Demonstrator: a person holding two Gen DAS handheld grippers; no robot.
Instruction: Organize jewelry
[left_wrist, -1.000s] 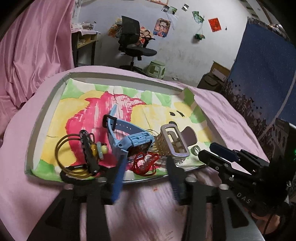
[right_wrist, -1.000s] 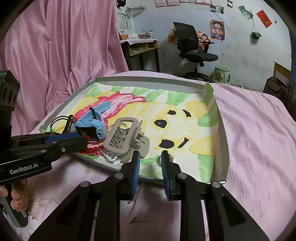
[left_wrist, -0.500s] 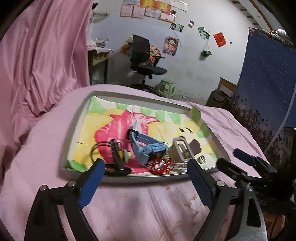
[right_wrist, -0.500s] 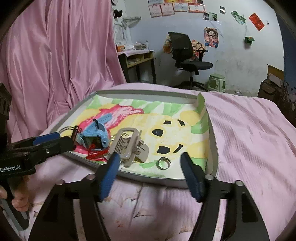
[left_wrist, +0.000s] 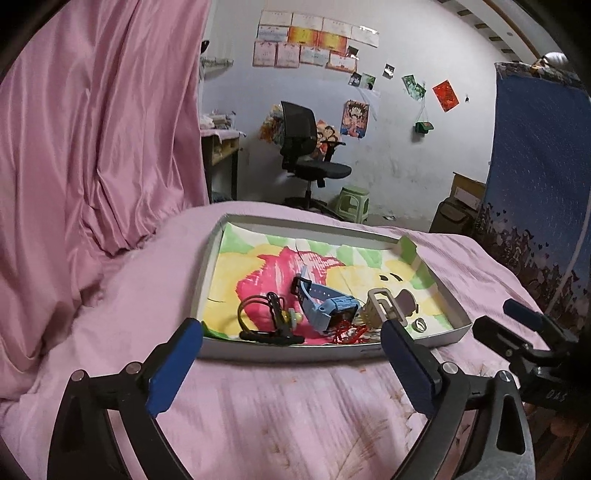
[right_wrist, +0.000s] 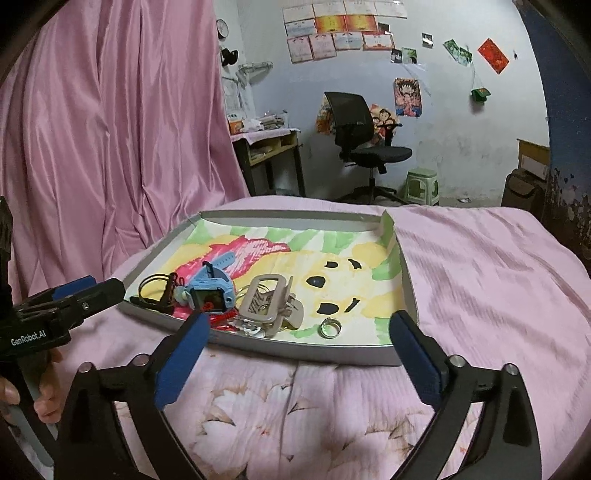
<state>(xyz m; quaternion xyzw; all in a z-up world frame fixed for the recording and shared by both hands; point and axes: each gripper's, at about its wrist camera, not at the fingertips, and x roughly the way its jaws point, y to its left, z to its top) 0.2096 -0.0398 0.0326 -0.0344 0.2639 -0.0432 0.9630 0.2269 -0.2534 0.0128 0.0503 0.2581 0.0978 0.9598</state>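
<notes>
Both held over pink bedding (right_wrist: 480, 266) short of the tray (right_wrist: 295, 350): left gripper (left_wrist: 291, 363) jaws spread wide, empty; right gripper (right_wrist: 299, 360) jaws spread wide, empty. Heaped in the tray's near-left corner: blue watch (right_wrist: 212, 291), beige hair claw (right_wrist: 267, 302), black bangles (left_wrist: 258, 314), red beads (left_wrist: 345, 330). Alone, right of the claw near the tray's front wall: silver ring (right_wrist: 330, 328)

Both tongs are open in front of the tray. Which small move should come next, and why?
Probably move the right tongs forward and down over the silver ring. It lies alone on the tray near the front wall, apart from the tangled pile around the blue watch, so it looks easiest to pick first.
</notes>
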